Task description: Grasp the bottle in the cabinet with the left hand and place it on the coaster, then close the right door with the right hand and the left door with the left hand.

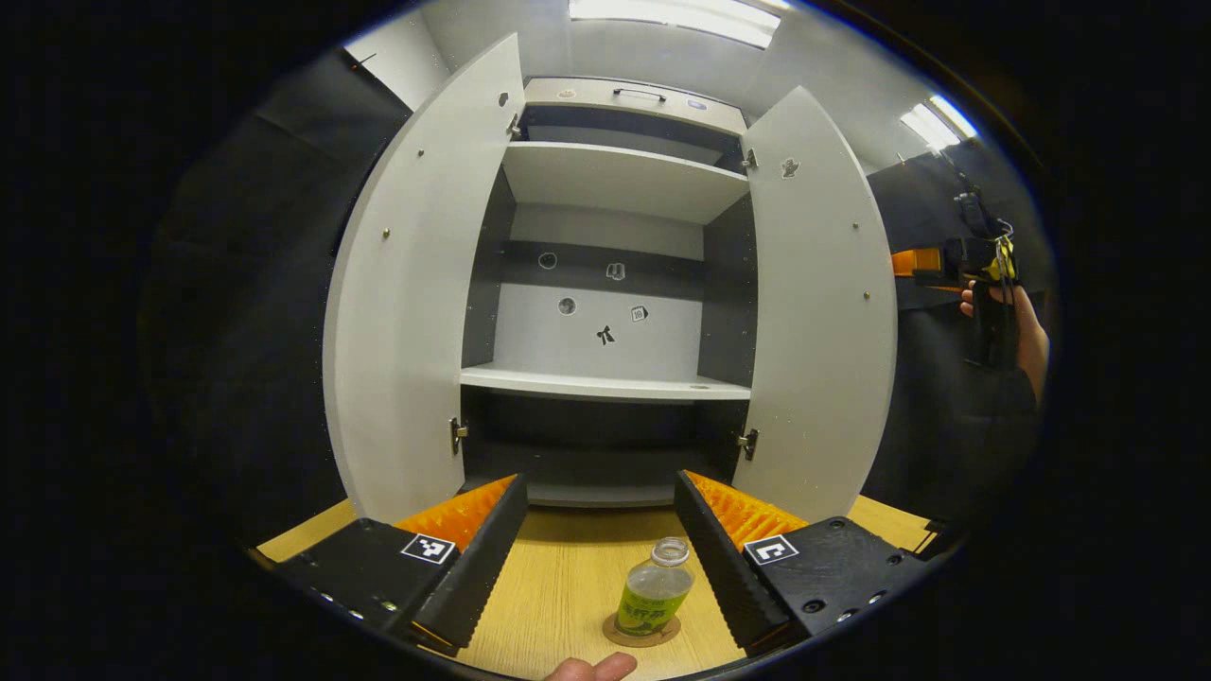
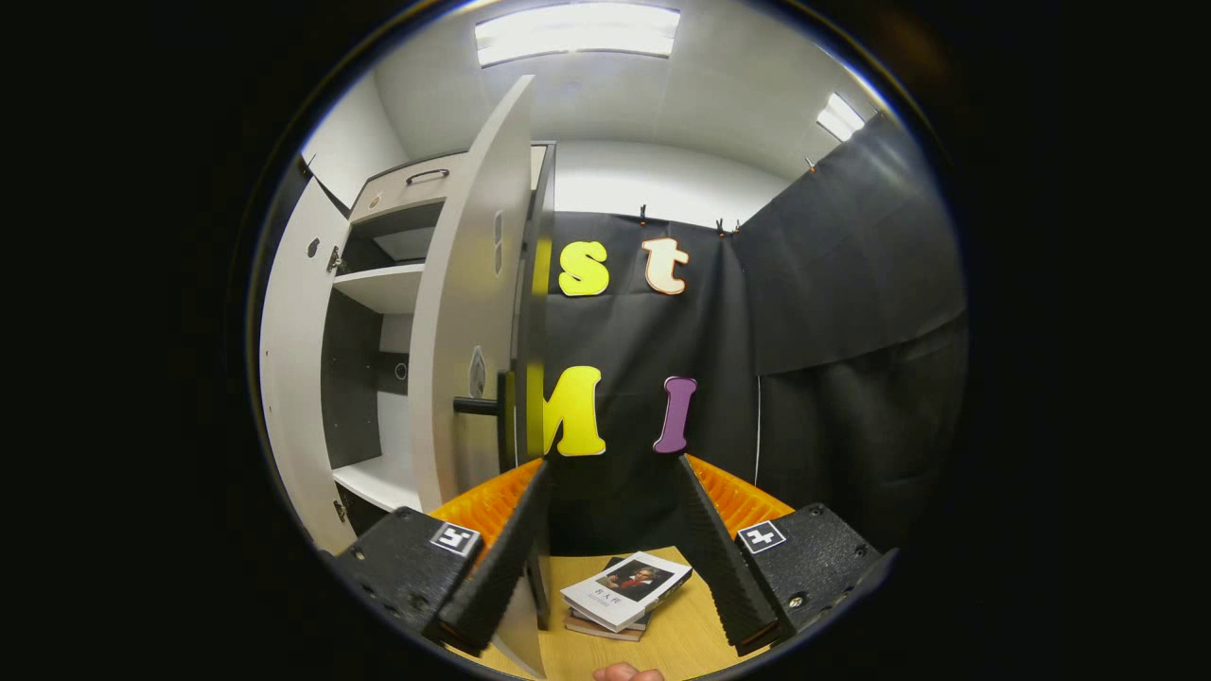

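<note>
Nearest us, the bottle [image 1: 655, 588] stands upright on the coaster [image 1: 641, 631] atop the wooden table [image 1: 558, 577]. Our left gripper [image 1: 601, 567] gapes wide before the cabinet [image 1: 605, 284]; our right gripper [image 2: 605, 558] spreads beside the right door [image 2: 468, 312].

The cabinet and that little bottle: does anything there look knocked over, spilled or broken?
Nothing stands out. The bottle stands upright on its coaster on the table, with no spill around it. The cabinet's left door and right door simply hang open, shelves bare and level.
</note>
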`<state>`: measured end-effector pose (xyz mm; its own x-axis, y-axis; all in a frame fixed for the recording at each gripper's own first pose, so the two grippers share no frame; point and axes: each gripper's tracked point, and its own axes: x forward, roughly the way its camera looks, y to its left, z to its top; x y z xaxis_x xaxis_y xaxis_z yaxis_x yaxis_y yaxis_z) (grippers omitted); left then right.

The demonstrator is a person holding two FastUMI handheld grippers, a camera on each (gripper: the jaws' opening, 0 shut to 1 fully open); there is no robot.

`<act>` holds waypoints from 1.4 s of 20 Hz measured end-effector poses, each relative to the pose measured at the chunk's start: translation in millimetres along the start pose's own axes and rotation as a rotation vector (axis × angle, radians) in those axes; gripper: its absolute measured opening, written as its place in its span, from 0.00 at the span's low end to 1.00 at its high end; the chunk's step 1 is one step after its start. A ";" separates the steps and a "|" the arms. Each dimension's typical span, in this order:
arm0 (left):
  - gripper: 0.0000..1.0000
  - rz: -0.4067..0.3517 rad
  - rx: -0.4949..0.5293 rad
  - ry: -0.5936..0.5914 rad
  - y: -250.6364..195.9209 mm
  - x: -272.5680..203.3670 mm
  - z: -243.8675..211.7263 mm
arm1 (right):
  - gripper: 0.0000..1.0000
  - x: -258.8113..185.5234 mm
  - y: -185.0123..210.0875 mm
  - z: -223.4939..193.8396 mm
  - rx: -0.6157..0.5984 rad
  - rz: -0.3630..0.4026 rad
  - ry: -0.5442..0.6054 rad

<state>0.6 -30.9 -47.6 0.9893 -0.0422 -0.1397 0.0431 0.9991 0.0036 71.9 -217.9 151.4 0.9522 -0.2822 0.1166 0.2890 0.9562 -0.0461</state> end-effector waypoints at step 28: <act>0.95 0.060 -0.096 0.017 34.3 -24.2 -3.8 | 0.82 -38.9 176.7 7.2 0.035 0.374 -0.028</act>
<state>-22.3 4.4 -47.8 0.9872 0.0170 -0.1587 -0.0303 0.9962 -0.0820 85.2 -37.3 145.9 0.9881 0.0891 0.1250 -0.0825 0.9950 -0.0570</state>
